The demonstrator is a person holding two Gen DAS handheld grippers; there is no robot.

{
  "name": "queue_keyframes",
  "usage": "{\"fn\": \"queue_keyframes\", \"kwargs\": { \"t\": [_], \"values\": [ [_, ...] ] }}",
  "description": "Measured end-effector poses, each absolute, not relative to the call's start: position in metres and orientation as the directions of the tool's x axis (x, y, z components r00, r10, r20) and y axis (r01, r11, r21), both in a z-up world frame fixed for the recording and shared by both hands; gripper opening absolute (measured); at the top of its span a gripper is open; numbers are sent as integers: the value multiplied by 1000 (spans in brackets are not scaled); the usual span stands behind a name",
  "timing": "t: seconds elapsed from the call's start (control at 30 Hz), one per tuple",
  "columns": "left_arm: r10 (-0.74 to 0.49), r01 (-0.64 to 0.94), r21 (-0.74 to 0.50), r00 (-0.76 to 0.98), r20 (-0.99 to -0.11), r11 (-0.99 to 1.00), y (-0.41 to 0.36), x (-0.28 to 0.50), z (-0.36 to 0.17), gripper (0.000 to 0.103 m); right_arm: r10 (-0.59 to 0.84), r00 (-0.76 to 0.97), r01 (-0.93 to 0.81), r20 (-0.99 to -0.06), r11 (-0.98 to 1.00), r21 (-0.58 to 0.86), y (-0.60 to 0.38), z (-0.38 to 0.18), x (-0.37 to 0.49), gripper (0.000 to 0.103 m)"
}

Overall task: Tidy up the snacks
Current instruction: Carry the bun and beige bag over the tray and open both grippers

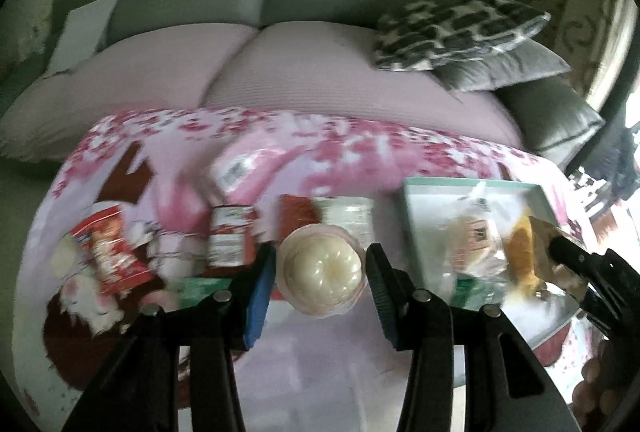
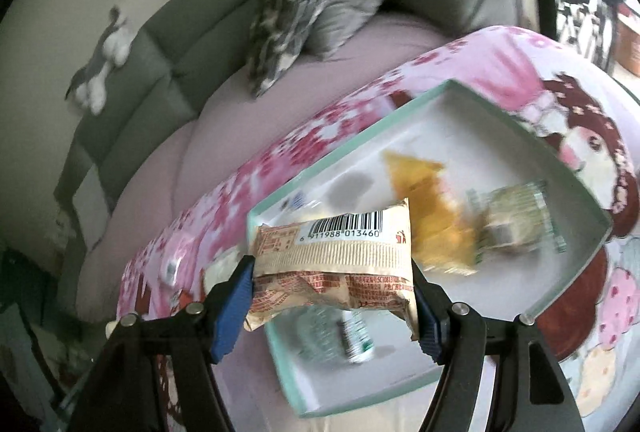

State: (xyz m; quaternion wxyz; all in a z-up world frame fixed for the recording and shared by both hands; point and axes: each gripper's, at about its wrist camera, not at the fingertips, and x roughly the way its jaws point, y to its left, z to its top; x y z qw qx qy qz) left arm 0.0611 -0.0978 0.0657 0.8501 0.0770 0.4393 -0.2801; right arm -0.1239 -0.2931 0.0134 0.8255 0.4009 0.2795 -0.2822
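Note:
My left gripper (image 1: 320, 272) is open, its fingers on either side of a round cream jelly cup (image 1: 323, 272) on the pink cloth, not closed on it. My right gripper (image 2: 332, 288) is shut on a beige snack packet (image 2: 336, 264) with a barcode and holds it over the near end of a mint-rimmed white tray (image 2: 592, 204). In the tray lie a yellow packet (image 2: 428, 216), a green-striped clear packet (image 2: 516, 220) and another green-striped one (image 2: 344, 336). The tray (image 1: 412, 216) and my right gripper (image 1: 568, 256) also show at the right of the left wrist view.
Loose snacks lie left of the jelly cup: a red packet (image 1: 114, 252), a red-and-white packet (image 1: 230, 236), a white tub (image 1: 350, 220), a pink pack (image 1: 240, 172). A pink patterned cloth (image 1: 320, 352) covers the table. A grey sofa with cushions (image 1: 460, 32) stands behind.

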Motion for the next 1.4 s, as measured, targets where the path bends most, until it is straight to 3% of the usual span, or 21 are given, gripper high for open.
{"fn": "queue_keyframes", "kwargs": {
  "t": [0.63,1.4],
  "values": [
    [-448,705,-68,370,-814,706,-205,57,32,48,-427,622,783,-657,365,504,-365,-11,-166,73],
    [-433,756,-31,340,-835,654,-268,72,-1,48,-431,587,809,-685,340,479,-394,-44,-145,74]
  ]
}}
